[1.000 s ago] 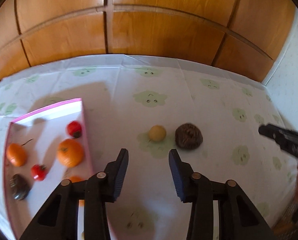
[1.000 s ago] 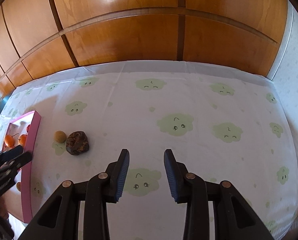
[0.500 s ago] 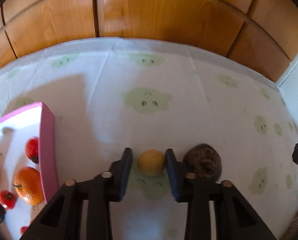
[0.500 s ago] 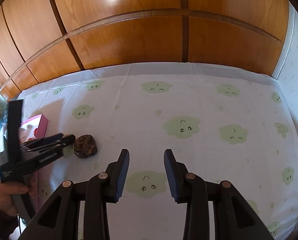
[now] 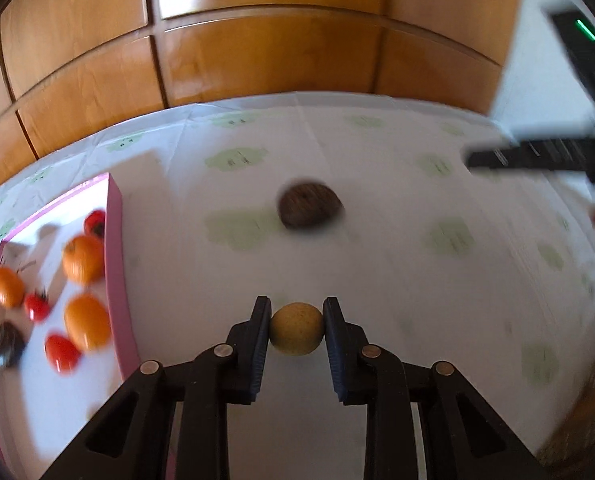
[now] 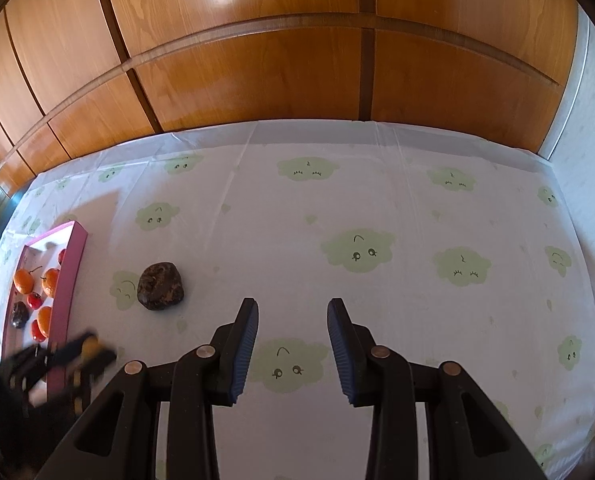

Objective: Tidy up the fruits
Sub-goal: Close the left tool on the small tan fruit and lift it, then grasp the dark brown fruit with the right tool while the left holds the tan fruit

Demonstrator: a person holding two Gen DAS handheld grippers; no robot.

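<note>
Closed in since a second ago, left gripper point(image 5: 296, 328), jaws then standing apart over bare cloth and now pinched on the small yellow fruit point(image 5: 296, 334). Gone from its old spot beside the dark wrinkled fruit point(image 5: 309, 210), too; now riding between the pads, near the pink tray point(image 5: 115, 256) and apparently clear of the cloth, though hard to be sure through the blur.

Held at mid-height, one pad on each flank, about the widest part. Looks round, smooth and firm, very likely light. Smooth skin on a ball shape means a real chance of squirting out forwards if squeezed off-centre, so best kept across the widest line, as it sits here. No dent visible under the pads; probably stiff enough for a modest squeeze.

Over in the tray: several orange fruits point(image 5: 83, 258), a few small red ones point(image 5: 59, 352) and a dark one point(image 5: 7, 342). Room left among them for a small ball, though liable to roll on landing.

Right gripper point(image 6: 293, 344) parted, nothing between the pads, hovering over the cloud-print cloth point(image 6: 377, 208). Dark wrinkled fruit alone on the cloth, well apart from the tray. Lumpy and rough, likely easier to hold than the smooth one, but wider, calling for a broader opening.
</note>
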